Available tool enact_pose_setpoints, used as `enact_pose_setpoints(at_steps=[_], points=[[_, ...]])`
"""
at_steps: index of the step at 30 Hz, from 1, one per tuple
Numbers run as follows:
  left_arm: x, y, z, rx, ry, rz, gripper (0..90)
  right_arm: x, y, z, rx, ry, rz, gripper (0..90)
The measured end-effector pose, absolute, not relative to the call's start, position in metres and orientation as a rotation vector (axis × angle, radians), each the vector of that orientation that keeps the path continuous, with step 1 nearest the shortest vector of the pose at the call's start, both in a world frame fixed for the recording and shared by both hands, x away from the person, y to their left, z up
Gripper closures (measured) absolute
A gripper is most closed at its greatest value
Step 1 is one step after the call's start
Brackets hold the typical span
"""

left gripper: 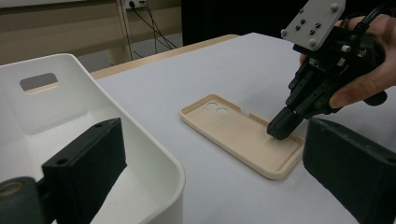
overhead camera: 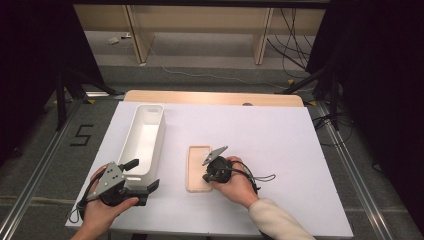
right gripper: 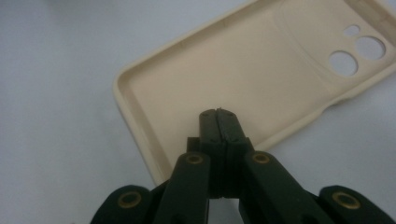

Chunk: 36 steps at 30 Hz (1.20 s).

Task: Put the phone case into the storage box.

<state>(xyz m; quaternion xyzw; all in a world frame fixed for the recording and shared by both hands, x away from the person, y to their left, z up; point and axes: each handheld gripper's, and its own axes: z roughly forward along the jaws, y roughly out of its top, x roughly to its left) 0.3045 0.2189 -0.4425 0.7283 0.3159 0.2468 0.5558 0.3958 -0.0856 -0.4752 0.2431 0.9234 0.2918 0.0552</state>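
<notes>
On the white table [overhead camera: 280, 145], near your side and about midway across, the phone case [overhead camera: 198, 167] lies flat with its hollow side up, camera holes at the far end. Your right claw [left gripper: 284, 129] is shut tight, jaws pressed together with nothing between them, and its tip sits over the near end of the case, close to the long edge on your right; whether it actually touches the inside floor I cannot tell. With the jaws closed like that, you look set to press or pin the case rather than pinch it, or you have yet to open for a grip on the raised rim.

Your left claw [overhead camera: 141, 176] stands open and empty, just beside the near end of the white bin [overhead camera: 161, 134], one jaw over its corner. That leaves it ready at the bin, which seems the likely place for the case.

The case is a pale beige, matte, thin-walled shell with rounded corners and a low lip all round, probably soft and a little flexible. The bin is long, narrow, smooth white plastic with rounded edges and a handle slot at the end wall.
</notes>
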Motion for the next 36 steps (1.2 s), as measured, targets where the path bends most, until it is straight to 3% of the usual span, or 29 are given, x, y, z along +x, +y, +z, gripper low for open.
enact_pose_setpoints(at_steps=[5,15,25,36], points=[[0.304,0.219,-0.442,1.72,0.744,0.584,5.4,0.395,-0.087,-0.474,0.775,2.781,0.923,90.0],[0.305,0.219,-0.442,1.719,0.748,0.582,5.3,0.396,-0.104,-0.459,0.795,2.653,1.077,73.0],[0.307,0.217,-0.442,1.724,0.756,0.581,5.3,0.393,-0.112,-0.456,0.788,2.645,1.121,65.3],[0.308,0.216,-0.442,1.726,0.763,0.585,5.3,0.392,-0.112,-0.453,0.683,2.666,1.168,47.7]])
